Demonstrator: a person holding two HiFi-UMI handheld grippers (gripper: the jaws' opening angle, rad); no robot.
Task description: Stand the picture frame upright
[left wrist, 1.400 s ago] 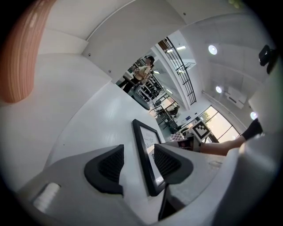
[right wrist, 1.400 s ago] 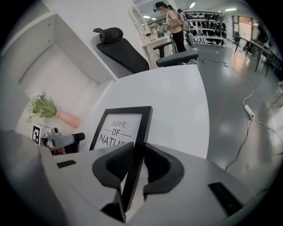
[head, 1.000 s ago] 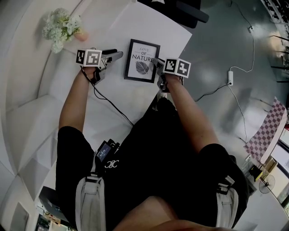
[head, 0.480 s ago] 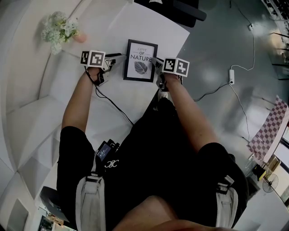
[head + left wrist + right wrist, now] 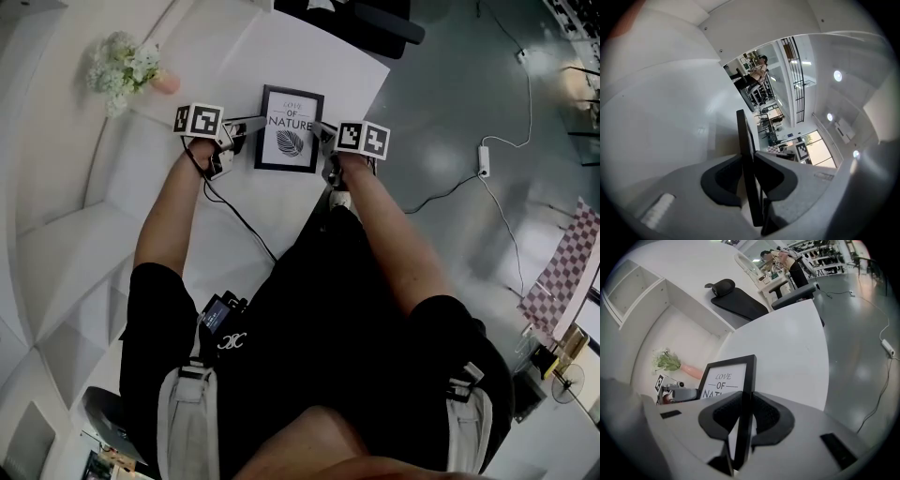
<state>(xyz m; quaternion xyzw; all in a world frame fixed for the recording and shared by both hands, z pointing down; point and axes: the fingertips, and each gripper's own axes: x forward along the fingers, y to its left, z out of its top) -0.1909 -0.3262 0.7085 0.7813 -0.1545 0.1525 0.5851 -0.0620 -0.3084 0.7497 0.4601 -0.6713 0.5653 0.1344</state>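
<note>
While the picture frame sits on the white table, the left gripper has just been closing its jaws, which now pinch the frame's left edge. The right gripper clamps the right edge. Held on both sides, it looks ready to be stood upright. A second ago the left gripper hung wide open, well clear of the frame.

R gripper fingers clamp pic frame edge, white table beyond.
</note>
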